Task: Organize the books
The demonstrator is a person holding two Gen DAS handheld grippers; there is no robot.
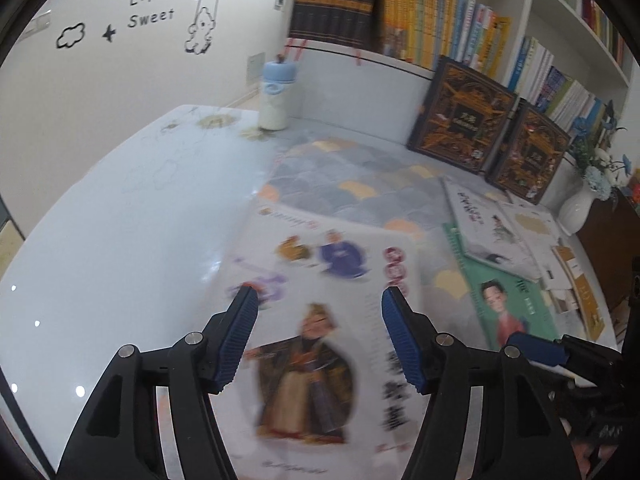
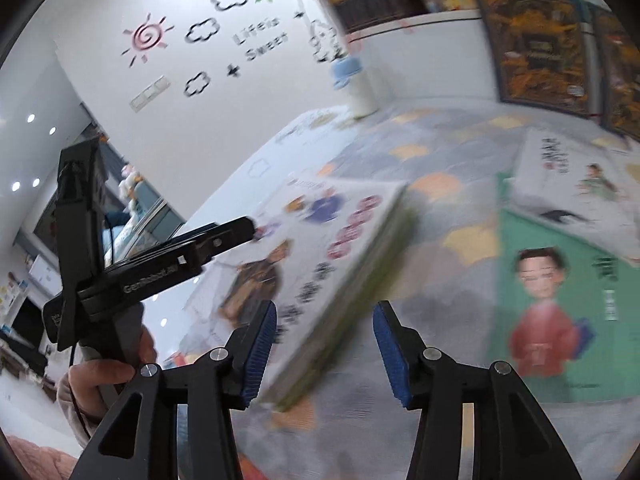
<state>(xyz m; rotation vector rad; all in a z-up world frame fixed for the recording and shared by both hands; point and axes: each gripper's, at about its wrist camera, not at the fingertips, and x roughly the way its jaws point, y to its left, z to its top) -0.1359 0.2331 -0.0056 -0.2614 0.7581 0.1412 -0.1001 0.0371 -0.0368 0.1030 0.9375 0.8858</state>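
A white picture book with robed cartoon figures lies flat on the patterned mat; it also shows in the right wrist view. My left gripper is open, its jaws wide apart above the book's cover. My right gripper is open, its jaws either side of the book's near corner. A green book with a boy in red lies to the right, seen too in the right wrist view. A white book lies partly on it. The left gripper's body shows in the right wrist view.
Two dark ornate books lean against the white shelf back. Rows of books fill the shelves above. A blue-capped bottle stands at the far table edge. A white vase with flowers stands at right, beside more books and papers.
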